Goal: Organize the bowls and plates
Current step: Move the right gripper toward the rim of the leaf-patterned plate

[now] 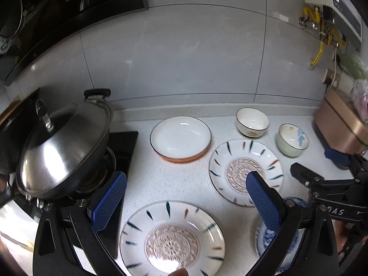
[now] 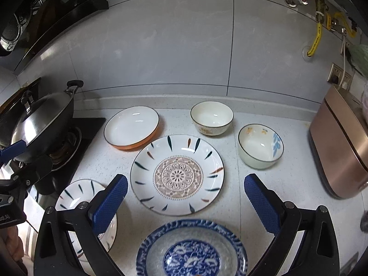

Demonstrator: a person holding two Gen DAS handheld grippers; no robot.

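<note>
Six dishes sit on the pale speckled surface point(image 2: 264, 184): in the right wrist view a patterned plate point(image 2: 177, 174) lies at centre, a blue plate point(image 2: 192, 250) at the bottom, a second patterned plate point(image 2: 78, 197) at lower left, an orange-rimmed plate point(image 2: 131, 127) above, and two bowls, one cream point(image 2: 211, 117) and one pale green point(image 2: 260, 146), at upper right. Both the right gripper point(image 2: 185, 197) and the left gripper point(image 1: 186, 197) have their blue fingers spread wide and hold nothing. A lidded wok point(image 1: 62, 147) sits at the left of the frame.

A lidded wok point(image 1: 62, 151) is being kept on the stove point(image 1: 122, 147); a copper-coloured appliance point(image 2: 340, 147) is being plugged into the wall socket point(image 2: 338, 74).
</note>
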